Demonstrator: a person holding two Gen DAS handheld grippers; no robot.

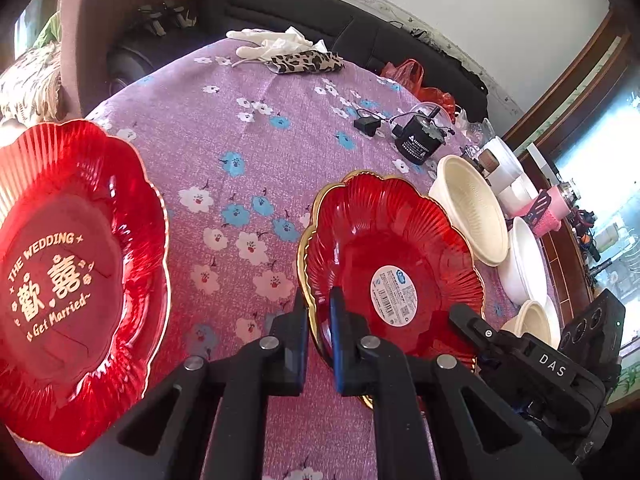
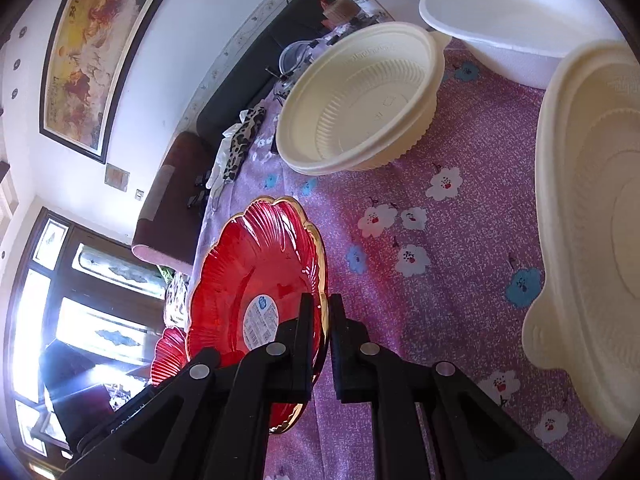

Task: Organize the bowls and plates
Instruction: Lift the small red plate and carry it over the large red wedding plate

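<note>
A red flower-shaped plate with a gold rim and a white label (image 1: 394,256) is held between both grippers above the purple floral tablecloth (image 1: 248,152). My left gripper (image 1: 319,308) is shut on its left rim. My right gripper (image 2: 325,312) is shut on its opposite rim; the plate (image 2: 256,268) appears tilted in the right wrist view. A second red plate printed "THE WEDDING" (image 1: 72,280) lies at the left. Cream bowls (image 1: 472,208) (image 2: 360,100) and white bowls (image 1: 524,264) (image 2: 516,20) stand at the right.
A black power adapter with cable (image 1: 420,140), white gloves (image 1: 276,42) and a leopard-print cloth (image 1: 304,62) lie at the far side of the table. A large cream bowl (image 2: 592,220) is close on the right. A dark sofa (image 1: 280,8) stands behind.
</note>
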